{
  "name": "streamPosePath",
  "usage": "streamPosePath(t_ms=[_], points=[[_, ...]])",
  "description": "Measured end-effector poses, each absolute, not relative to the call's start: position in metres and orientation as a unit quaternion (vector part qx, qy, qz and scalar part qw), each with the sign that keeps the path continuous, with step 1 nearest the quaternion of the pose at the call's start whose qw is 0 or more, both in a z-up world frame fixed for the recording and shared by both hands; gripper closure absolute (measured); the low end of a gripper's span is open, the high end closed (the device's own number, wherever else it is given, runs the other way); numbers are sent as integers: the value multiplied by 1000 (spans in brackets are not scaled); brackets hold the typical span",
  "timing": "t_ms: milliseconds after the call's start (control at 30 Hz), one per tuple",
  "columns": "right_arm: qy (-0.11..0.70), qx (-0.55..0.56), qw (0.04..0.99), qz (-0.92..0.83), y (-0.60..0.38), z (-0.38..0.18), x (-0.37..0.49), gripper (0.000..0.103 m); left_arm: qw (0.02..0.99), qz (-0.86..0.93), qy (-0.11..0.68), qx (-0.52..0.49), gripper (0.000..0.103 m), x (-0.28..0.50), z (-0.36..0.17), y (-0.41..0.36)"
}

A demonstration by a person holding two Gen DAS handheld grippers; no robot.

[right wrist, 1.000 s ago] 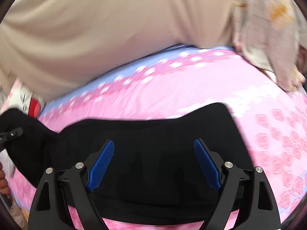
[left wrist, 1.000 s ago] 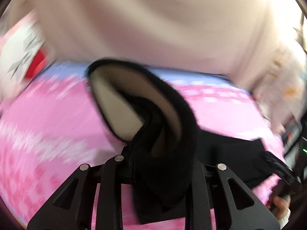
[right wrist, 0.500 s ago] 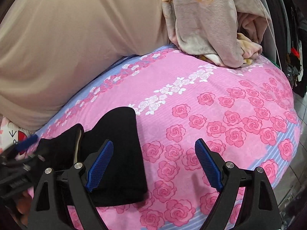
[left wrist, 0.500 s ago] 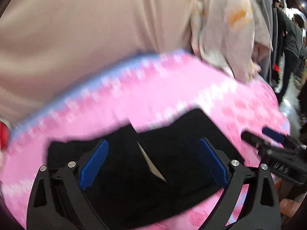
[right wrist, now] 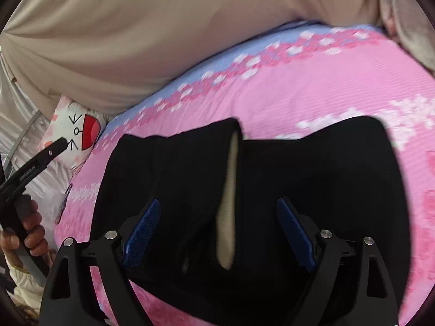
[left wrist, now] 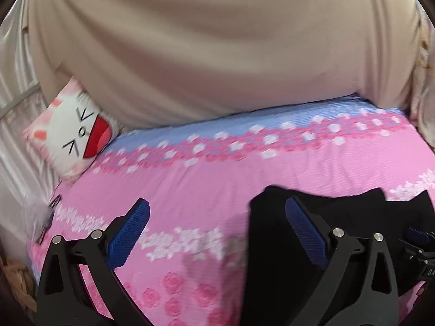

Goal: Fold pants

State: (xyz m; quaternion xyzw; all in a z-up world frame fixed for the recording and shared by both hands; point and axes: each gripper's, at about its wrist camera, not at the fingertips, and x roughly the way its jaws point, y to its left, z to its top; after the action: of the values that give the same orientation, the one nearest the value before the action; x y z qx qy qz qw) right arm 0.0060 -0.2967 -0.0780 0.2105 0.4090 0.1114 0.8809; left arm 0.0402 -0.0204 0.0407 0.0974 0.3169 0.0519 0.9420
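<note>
Far left, we see a cartoon cat pillow (left wrist: 78,133) against the beige curtain (left wrist: 217,40) that runs along the back of the bed. The pink rose bedsheet (left wrist: 204,179) covers the bed, with a blue band at its far edge.

Left gripper (left wrist: 217,231): jaws wide apart, having just been opening, nothing between the blue pads (left wrist: 127,236). Only bare sheet sits between them. Its right finger overlaps the left edge of the black pants (left wrist: 339,212) in that view; we can't tell if it touches the fabric. In the right wrist view we see the same tool at the far left edge, with a hand (right wrist: 30,233) wrapped around its handle, off to the left of the pants.

Pants (right wrist: 312,176): lying on the sheet, bunched into a dark folded heap, near the front of the bed. A pale cream lining strip (right wrist: 228,212) shows through a gap running down the middle of the heap.

Right gripper (right wrist: 217,231): jaws wide as well, having opened a little further, pads (right wrist: 141,233) not pressing anything. It hangs over the middle of the pants, one pad on each side of the lining strip. We can't tell whether the fingertips touch the cloth.

Far right, a pale blanket (right wrist: 407,13) is piled at the back corner.
</note>
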Motion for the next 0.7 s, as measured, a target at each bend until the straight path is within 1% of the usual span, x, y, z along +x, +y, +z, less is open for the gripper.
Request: streamPosePath(t_ms=[33, 133, 167, 200, 267, 367, 467, 533, 567, 600, 633, 667, 700], points=[[406, 200, 885, 112, -291, -78, 9, 16, 940, 59, 322, 96, 5, 40, 37, -13], [404, 181, 889, 117, -268, -79, 16, 22, 937, 65, 330, 100, 5, 40, 27, -4], [401, 168, 894, 108, -262, -78, 18, 43, 935, 65, 332, 102, 5, 41, 23, -4], [398, 156, 898, 104, -258, -75, 18, 73, 934, 63, 336, 104, 5, 42, 20, -4], [387, 175, 897, 125, -266, -64, 16, 87, 932, 59, 341, 103, 5, 47, 15, -7], [344, 177, 914, 118, -288, -25, -2, 93, 933, 49, 340, 103, 5, 48, 19, -10], [312, 173, 932, 61, -331, 2, -36, 94, 939, 30, 329, 99, 5, 44, 27, -16], [331, 155, 931, 10, -362, -3, -52, 88, 939, 13, 330, 99, 5, 42, 24, -23], [359, 144, 922, -11, -374, -18, -52, 83, 936, 4, 336, 102, 5, 43, 18, -28], [394, 147, 906, -41, -388, -44, -49, 79, 933, -3, 344, 106, 5, 45, 12, -34], [412, 163, 895, -48, -397, -63, -48, 73, 927, -11, 358, 110, 5, 49, 2, -43], [404, 195, 893, -40, -405, -74, -54, 72, 924, -16, 366, 110, 5, 51, -3, -48], [379, 233, 895, -30, -412, -73, -65, 71, 921, -24, 374, 109, 5, 53, -7, -54]])
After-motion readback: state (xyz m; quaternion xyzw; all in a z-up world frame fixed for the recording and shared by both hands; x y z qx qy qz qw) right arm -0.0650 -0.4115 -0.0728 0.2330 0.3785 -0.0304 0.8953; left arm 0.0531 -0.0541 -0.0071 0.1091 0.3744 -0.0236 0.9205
